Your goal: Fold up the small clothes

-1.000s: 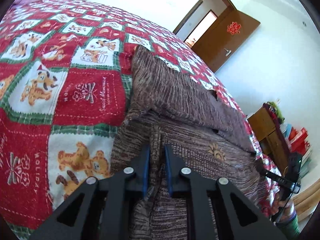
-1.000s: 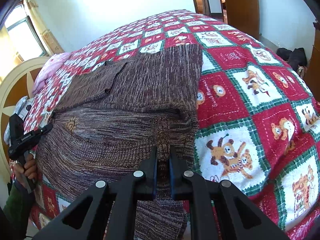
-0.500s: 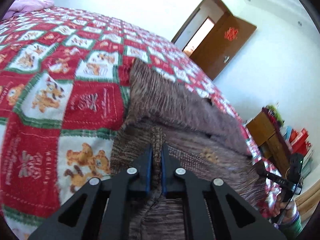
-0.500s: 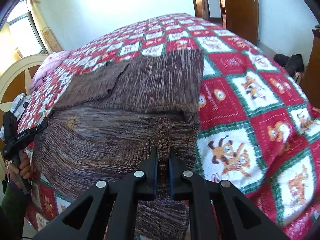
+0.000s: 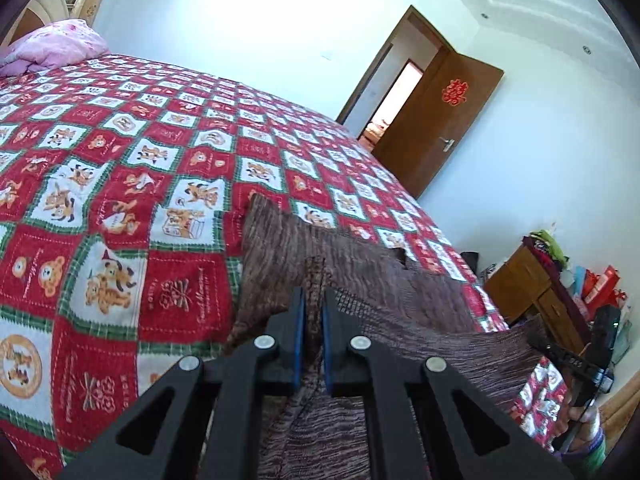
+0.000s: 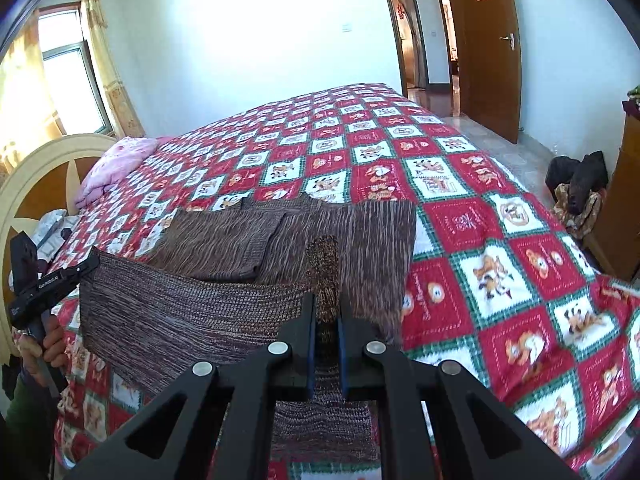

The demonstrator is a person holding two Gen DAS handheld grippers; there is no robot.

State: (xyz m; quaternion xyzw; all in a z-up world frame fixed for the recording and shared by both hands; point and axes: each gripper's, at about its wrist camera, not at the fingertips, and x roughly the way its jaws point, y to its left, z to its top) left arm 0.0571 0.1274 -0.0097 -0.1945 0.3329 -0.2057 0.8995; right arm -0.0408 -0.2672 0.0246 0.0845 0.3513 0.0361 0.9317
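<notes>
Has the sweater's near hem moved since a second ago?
Yes. The hem has risen off the quilt, pinched in both hand-held grippers.

Brown knit sweater (image 6: 224,312), near edge lifted

Black tongs (image 5: 313,312), blue pads, silver screws, green sleeve (image 6: 24,420).

Right gripper (image 6: 325,316) clamped on brown knitted sweater (image 6: 224,240), hem lifted above red-and-white checked quilt (image 6: 500,240).
</notes>
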